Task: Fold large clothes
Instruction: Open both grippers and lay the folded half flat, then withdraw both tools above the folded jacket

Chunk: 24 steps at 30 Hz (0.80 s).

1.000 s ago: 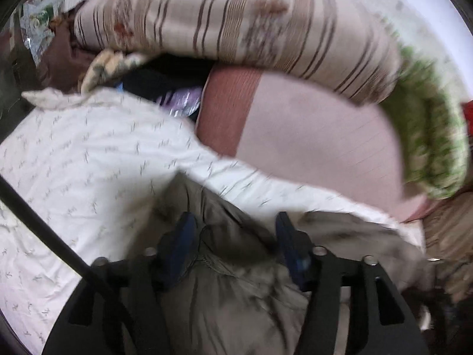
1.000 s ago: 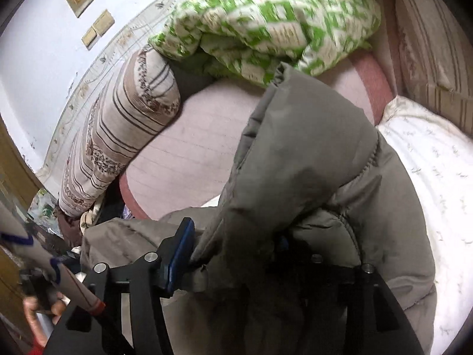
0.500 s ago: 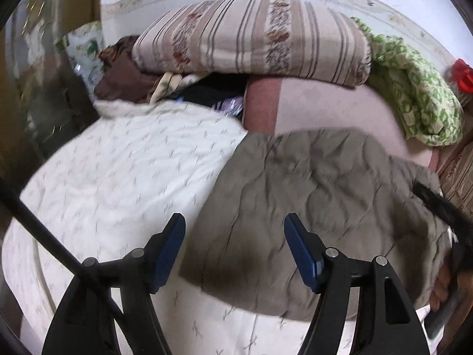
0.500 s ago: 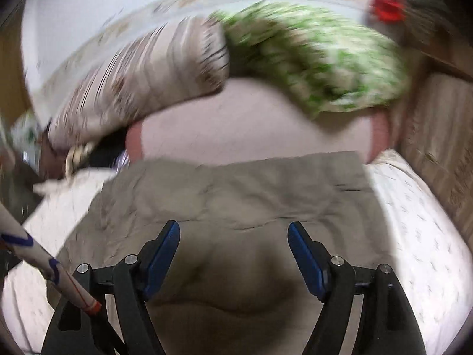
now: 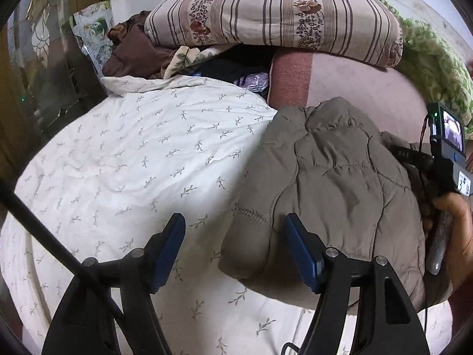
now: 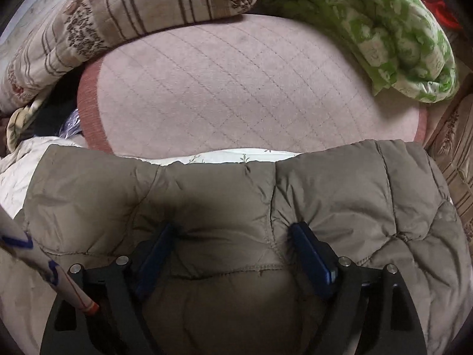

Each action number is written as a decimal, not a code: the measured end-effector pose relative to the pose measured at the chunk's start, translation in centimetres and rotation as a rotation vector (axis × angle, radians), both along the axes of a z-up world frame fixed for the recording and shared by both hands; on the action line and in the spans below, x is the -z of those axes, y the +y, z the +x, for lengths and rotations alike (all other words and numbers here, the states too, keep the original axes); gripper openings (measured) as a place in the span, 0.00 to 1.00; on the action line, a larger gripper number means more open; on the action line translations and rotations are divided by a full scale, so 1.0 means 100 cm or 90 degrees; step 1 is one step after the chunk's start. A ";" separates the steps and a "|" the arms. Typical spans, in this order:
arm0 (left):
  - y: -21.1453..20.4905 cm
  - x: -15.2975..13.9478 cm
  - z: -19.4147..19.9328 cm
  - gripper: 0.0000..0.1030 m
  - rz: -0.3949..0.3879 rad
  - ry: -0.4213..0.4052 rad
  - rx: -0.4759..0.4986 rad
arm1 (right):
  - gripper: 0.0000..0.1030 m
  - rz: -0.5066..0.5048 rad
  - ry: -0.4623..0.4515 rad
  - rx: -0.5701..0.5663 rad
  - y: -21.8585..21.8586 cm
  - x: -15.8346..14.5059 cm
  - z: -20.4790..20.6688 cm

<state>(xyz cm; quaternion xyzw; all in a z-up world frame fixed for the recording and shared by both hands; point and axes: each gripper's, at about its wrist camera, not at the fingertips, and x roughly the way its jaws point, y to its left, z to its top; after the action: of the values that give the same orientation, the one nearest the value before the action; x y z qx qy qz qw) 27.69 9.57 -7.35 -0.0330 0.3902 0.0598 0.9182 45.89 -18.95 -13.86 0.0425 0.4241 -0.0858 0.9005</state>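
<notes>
The olive quilted jacket lies folded in a puffy bundle on the white leaf-print bedspread. My left gripper is open just above the bedspread, with the jacket's near left corner reaching in between its fingers, untouched by the pads. At the right edge of that view a hand holds the other gripper over the jacket. My right gripper is pushed down into the jacket. Its jaws are opening wide, and a bulge of padding rises between the blue pads.
A striped pillow and a green patterned quilt lie at the back on a pink quilted mat. Dark and brown clothes are heaped at the back left. A dark wooden cabinet stands along the left.
A second ago both grippers held the jacket up. Now it lies folded on the bed, both jaws have widened, the left has drawn back to its left edge and the right has sunk onto it.
</notes>
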 end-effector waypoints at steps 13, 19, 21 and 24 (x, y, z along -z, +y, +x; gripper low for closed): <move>-0.023 0.031 0.011 0.69 0.096 0.045 0.026 | 0.84 -0.030 -0.004 -0.044 -0.026 -0.017 -0.140; -0.028 0.018 -0.001 0.69 0.130 0.014 0.032 | 0.87 0.021 -0.009 -0.011 -0.042 -0.024 -0.151; -0.023 0.009 -0.011 0.69 0.118 -0.003 0.027 | 0.85 0.044 -0.039 -0.007 -0.049 -0.038 -0.172; -0.017 0.003 -0.018 0.69 0.106 -0.011 0.022 | 0.85 0.020 -0.071 0.002 -0.054 -0.049 -0.216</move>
<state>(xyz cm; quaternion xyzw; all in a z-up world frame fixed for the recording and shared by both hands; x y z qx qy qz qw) 25.91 7.90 -7.70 0.0495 0.3763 0.0762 0.9220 24.31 -24.35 -8.94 0.0619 0.3747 -0.0783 0.9218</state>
